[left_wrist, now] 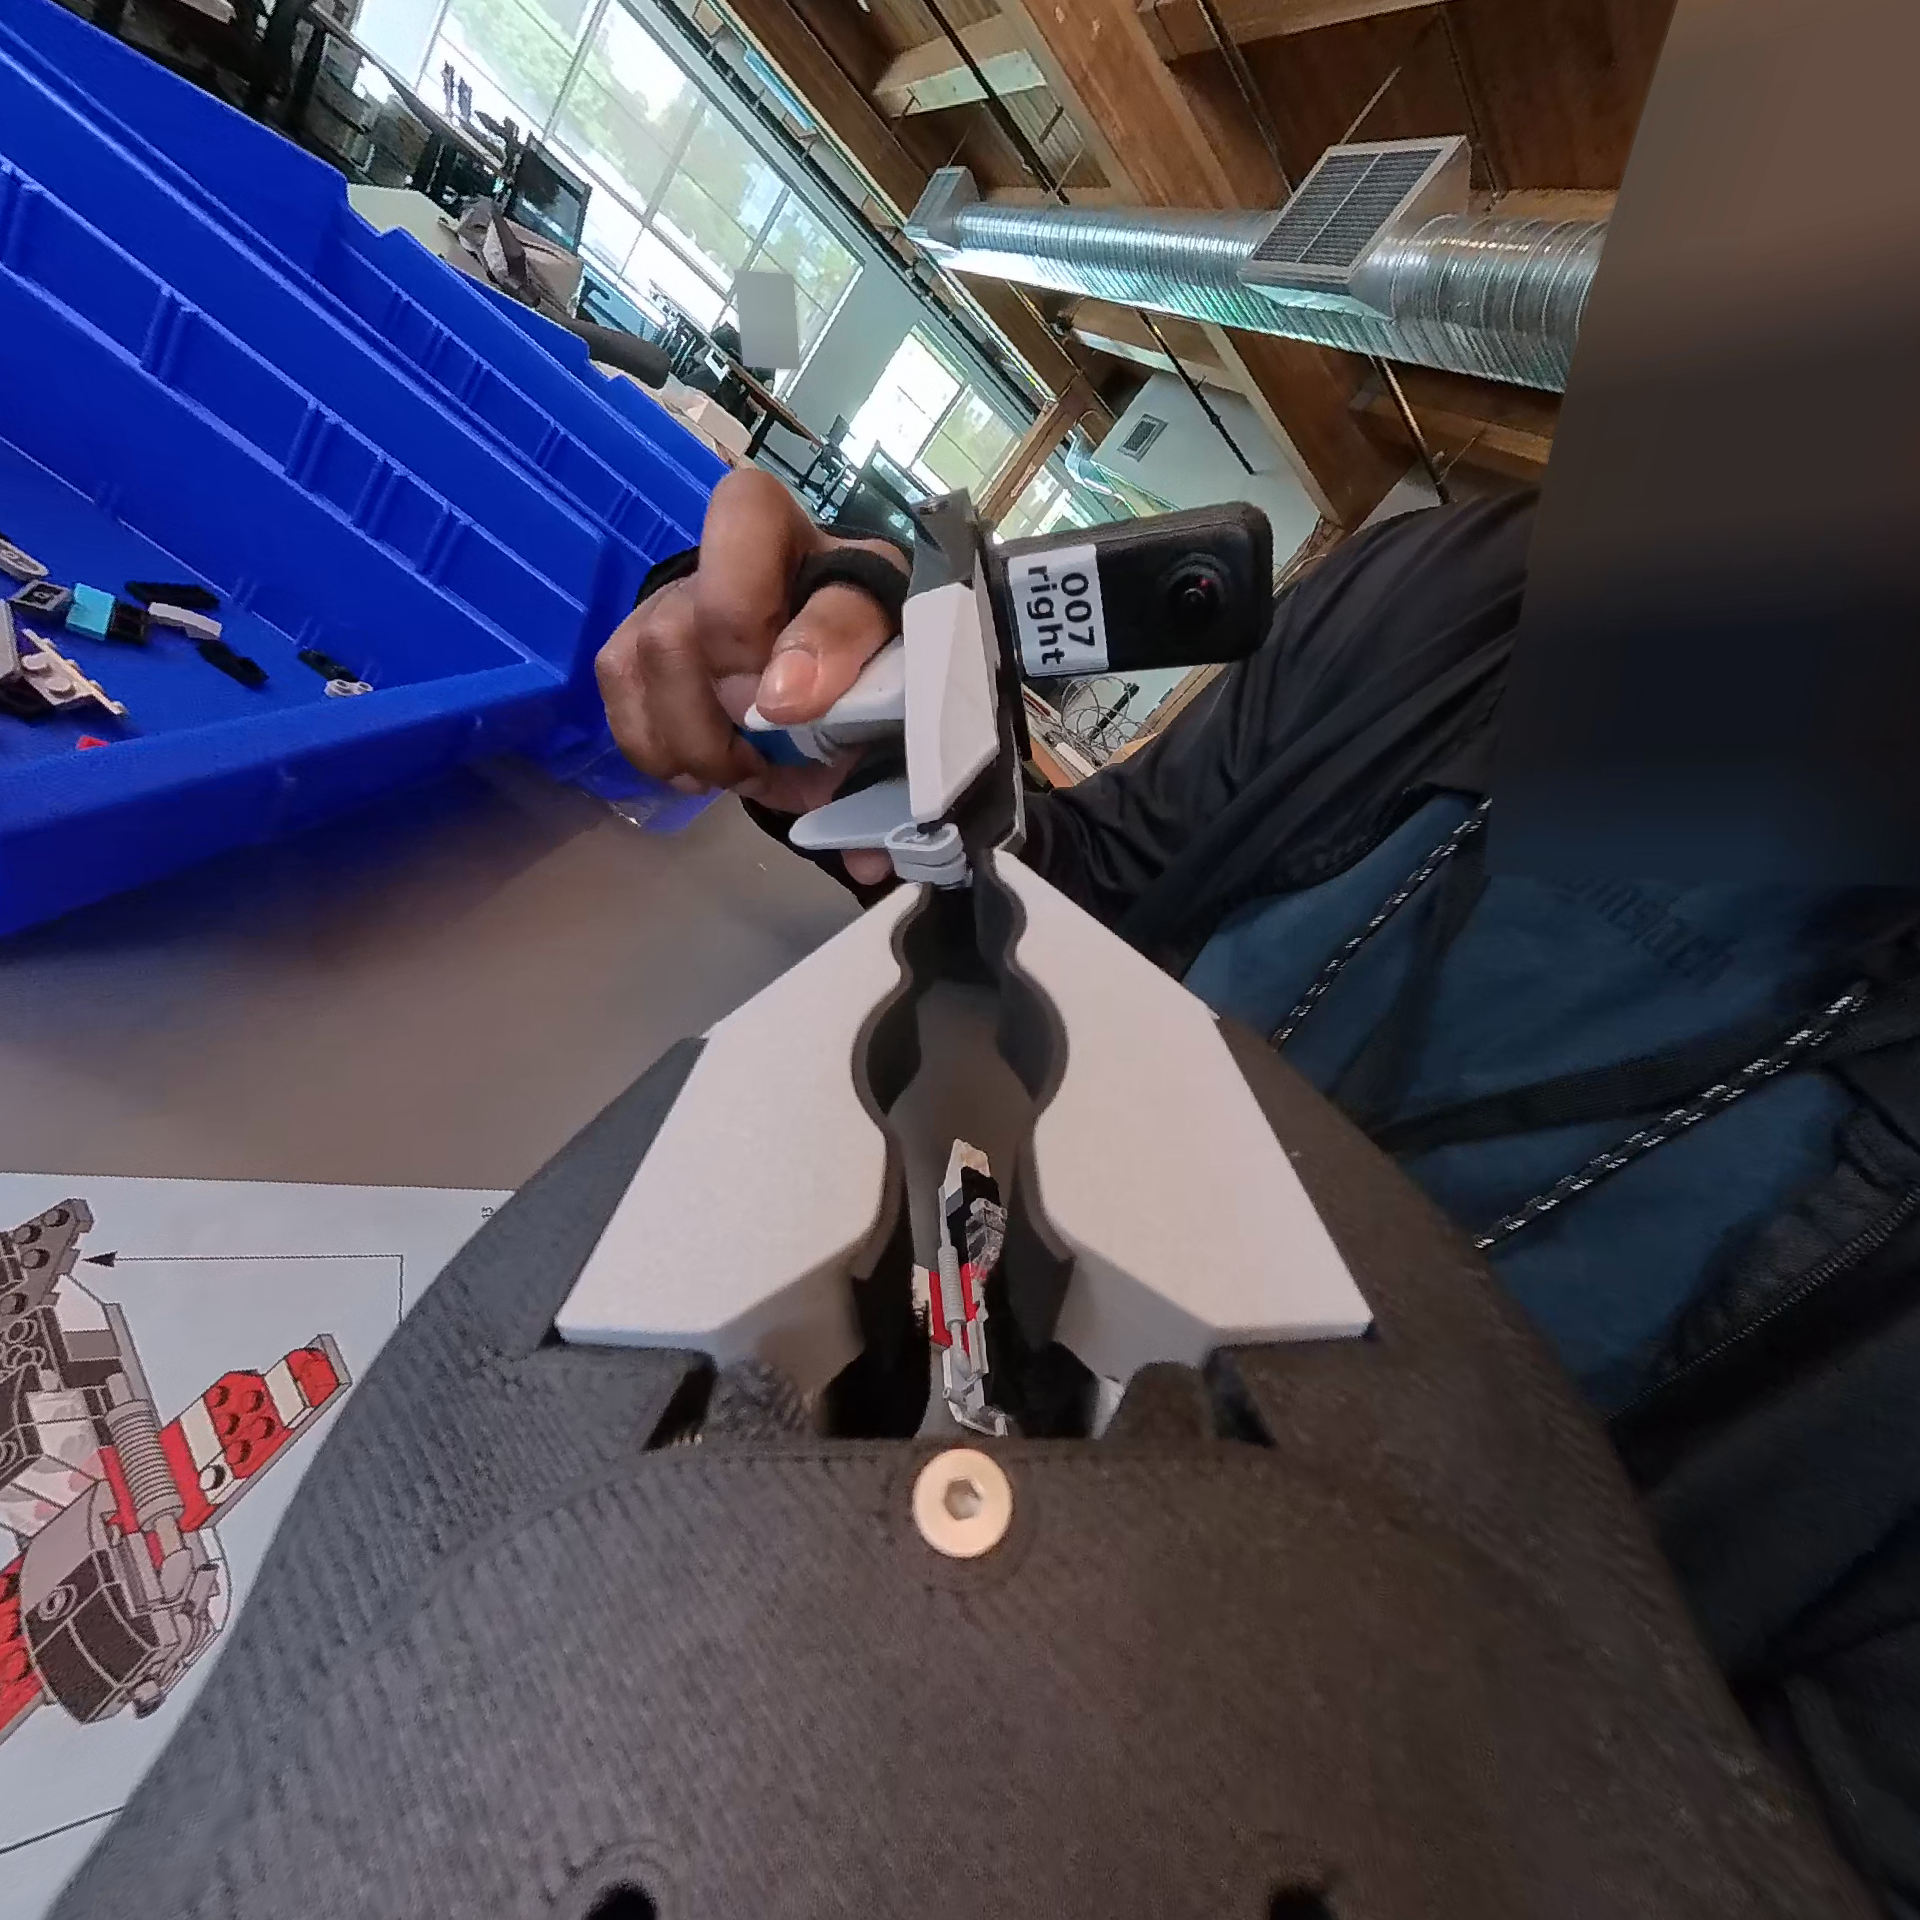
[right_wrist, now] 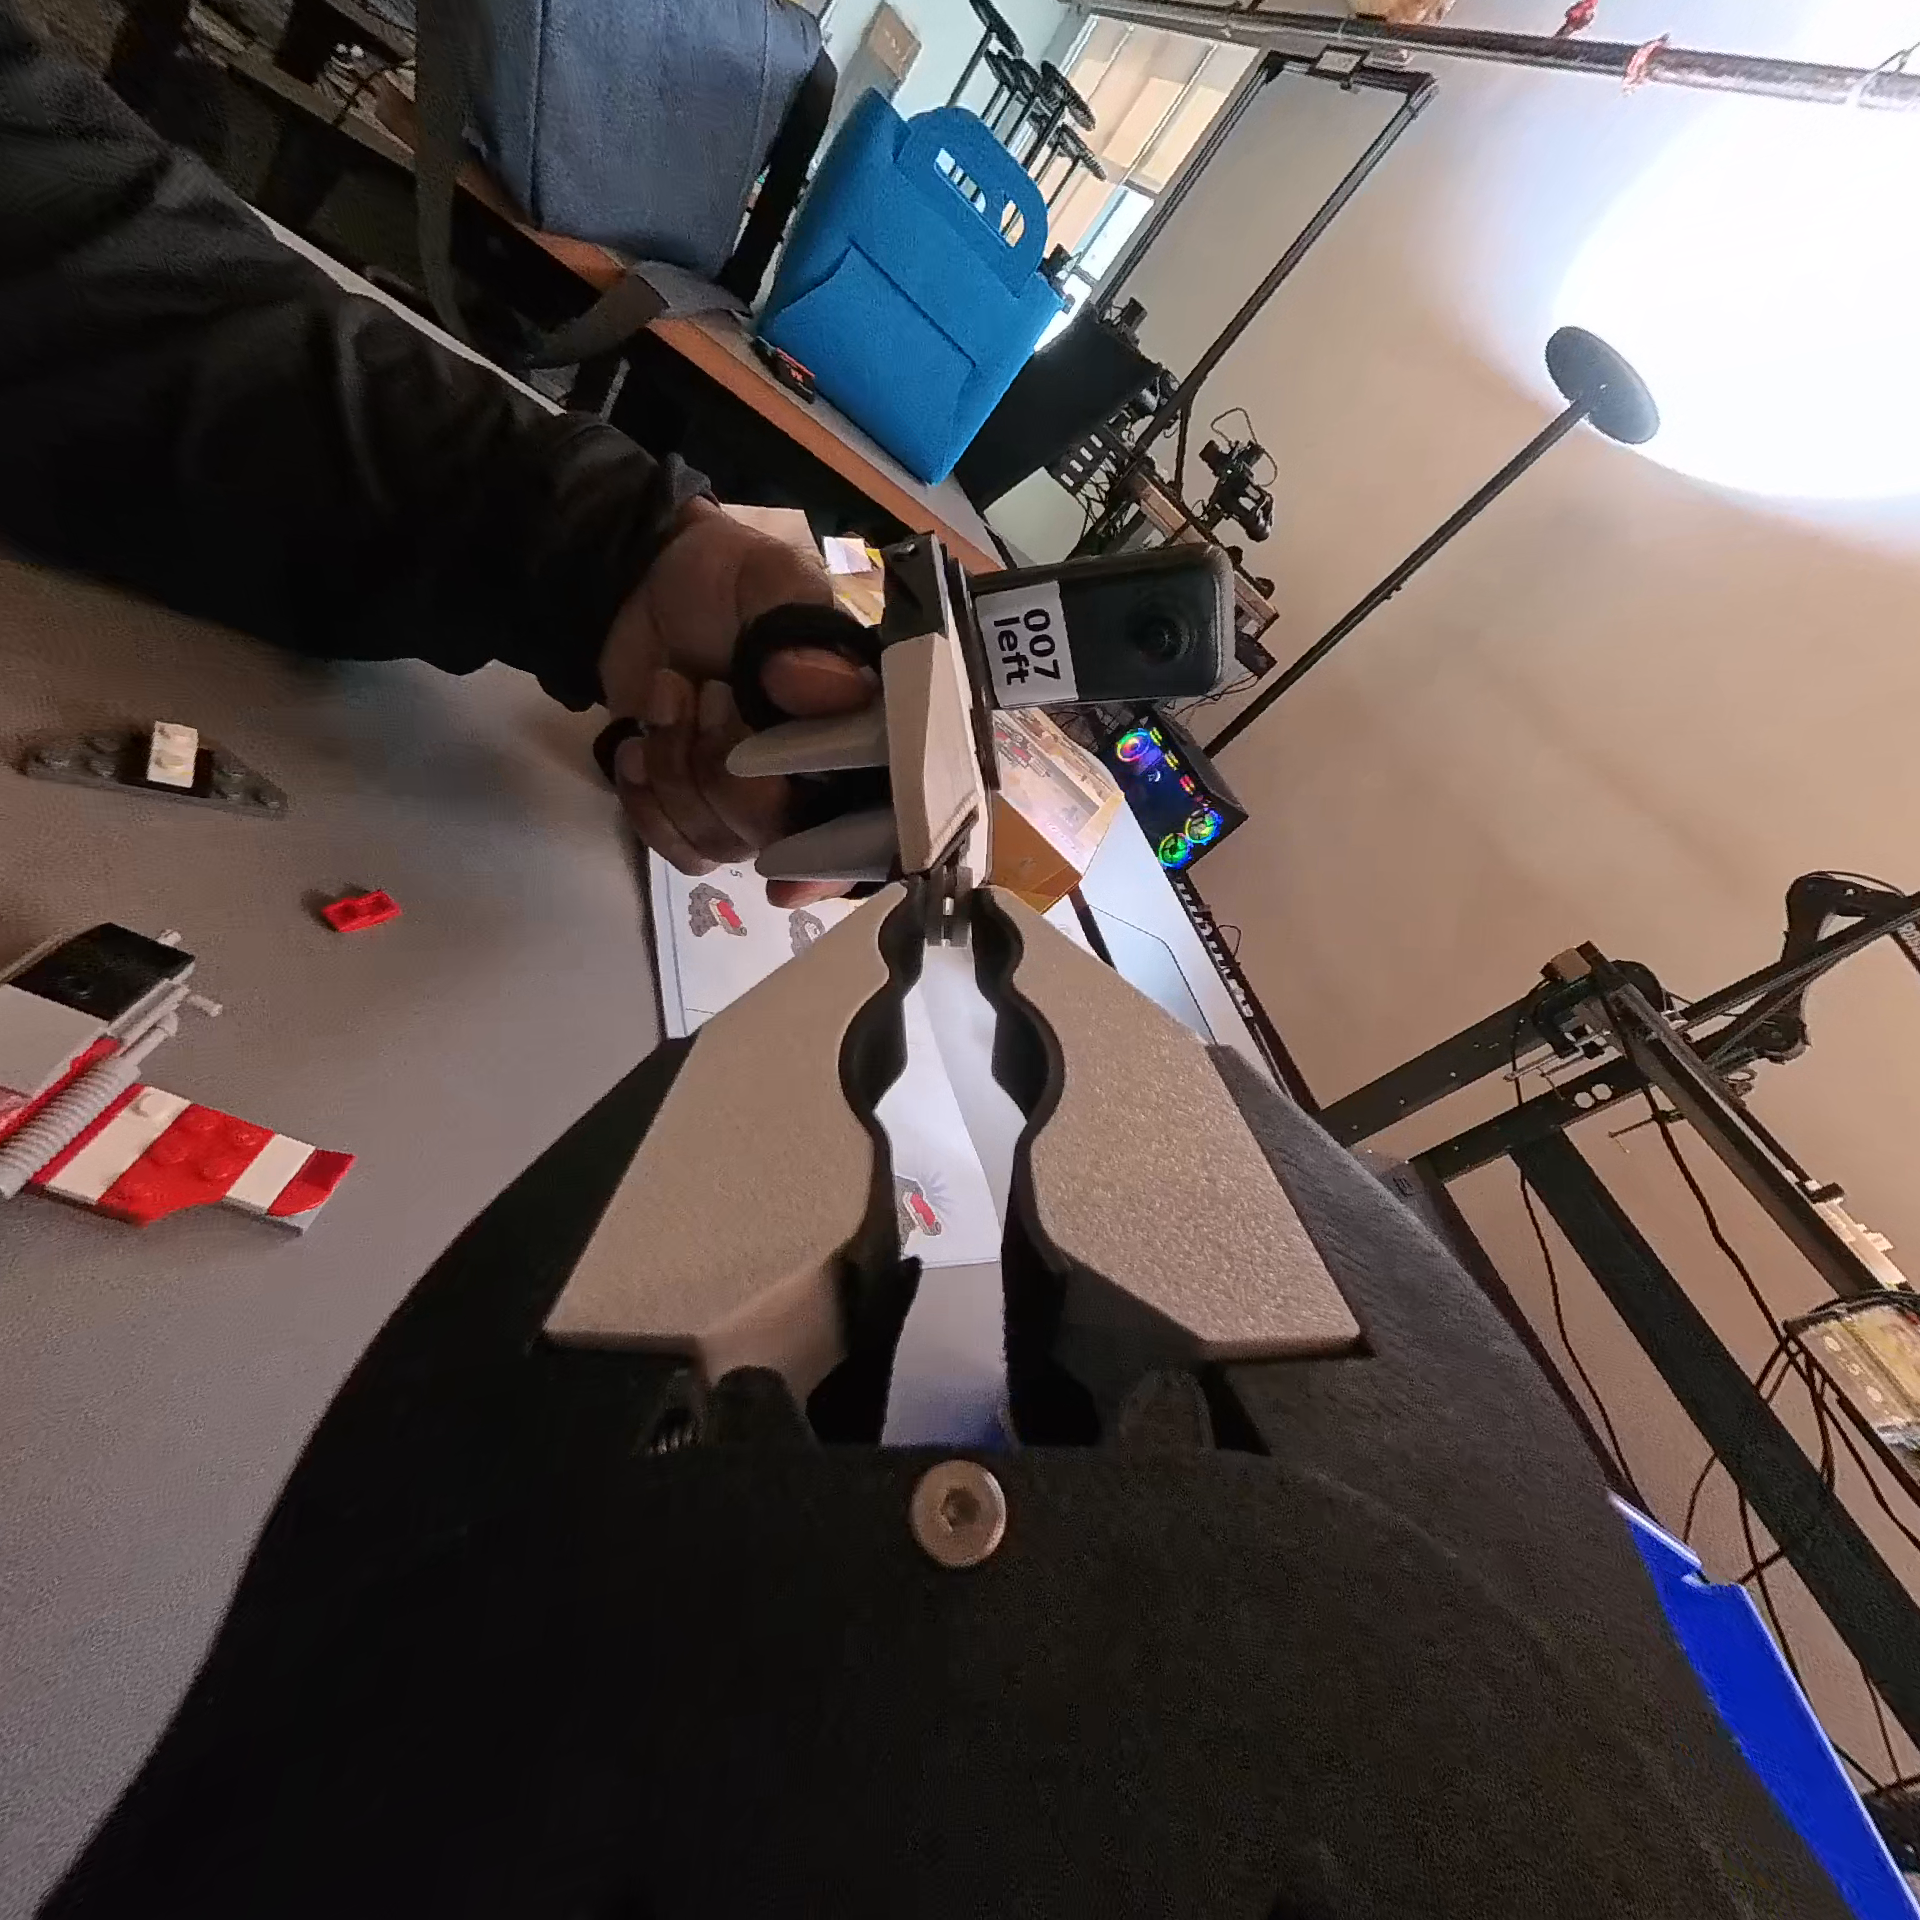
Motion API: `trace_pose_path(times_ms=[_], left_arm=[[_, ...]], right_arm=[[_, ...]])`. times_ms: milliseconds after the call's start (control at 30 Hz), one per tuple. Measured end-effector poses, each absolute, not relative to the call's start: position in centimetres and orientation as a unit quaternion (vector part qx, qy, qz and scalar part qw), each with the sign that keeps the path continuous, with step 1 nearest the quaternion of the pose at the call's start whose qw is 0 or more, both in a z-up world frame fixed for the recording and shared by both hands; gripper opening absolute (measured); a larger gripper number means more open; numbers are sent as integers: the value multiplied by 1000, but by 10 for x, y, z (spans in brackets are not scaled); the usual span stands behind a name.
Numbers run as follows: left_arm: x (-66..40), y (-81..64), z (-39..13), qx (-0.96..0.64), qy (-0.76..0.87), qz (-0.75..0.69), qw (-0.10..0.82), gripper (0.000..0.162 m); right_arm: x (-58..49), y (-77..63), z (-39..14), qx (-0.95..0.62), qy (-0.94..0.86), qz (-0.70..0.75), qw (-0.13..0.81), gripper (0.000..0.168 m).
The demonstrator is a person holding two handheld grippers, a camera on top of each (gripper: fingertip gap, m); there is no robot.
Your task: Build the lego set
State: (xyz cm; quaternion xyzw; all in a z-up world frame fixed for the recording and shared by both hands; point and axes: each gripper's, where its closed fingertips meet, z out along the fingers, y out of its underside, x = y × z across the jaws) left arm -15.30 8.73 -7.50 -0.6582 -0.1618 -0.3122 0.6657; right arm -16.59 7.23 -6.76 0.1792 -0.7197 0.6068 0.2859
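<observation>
My two grippers meet tip to tip above the table. In the left wrist view my left gripper [left_wrist: 948, 885] is shut, with a small light grey lego piece [left_wrist: 925, 844] at its tips. The right gripper [left_wrist: 954, 816] points down onto the same piece. In the right wrist view my right gripper [right_wrist: 940, 906] is shut on that grey piece [right_wrist: 948, 923], and the left gripper [right_wrist: 951, 868] faces it. The part-built red, white and grey model [right_wrist: 177, 1132] with a spring lies on the table at the left. It also shows through the left gripper's gap [left_wrist: 964, 1278].
A blue bin [left_wrist: 312, 499] holds several loose pieces [left_wrist: 104, 644]. The instruction booklet [left_wrist: 156, 1455] lies open on the grey table [right_wrist: 436, 1039]. A small red plate [right_wrist: 358, 907] and a dark grey plate with a white brick [right_wrist: 156, 764] lie nearby. A yellowish box [right_wrist: 1049, 831] stands behind. Both grippers' tips are close together, under 4 cm apart. The small red plate [right_wrist: 358, 907] is about equally far from each gripper, around 15 centimeters.
</observation>
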Motion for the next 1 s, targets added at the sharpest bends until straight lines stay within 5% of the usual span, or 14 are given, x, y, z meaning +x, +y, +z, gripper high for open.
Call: trace_pose_path(times_ms=[667,1000], left_arm=[[-152,84,-71,-663,-147,-290,675,7],[-155,83,-64,-709,-66,-85,697,26]], right_arm=[[-162,76,-59,154,-709,652,221,7],[-159,77,-55,139,-700,679,173,7]])
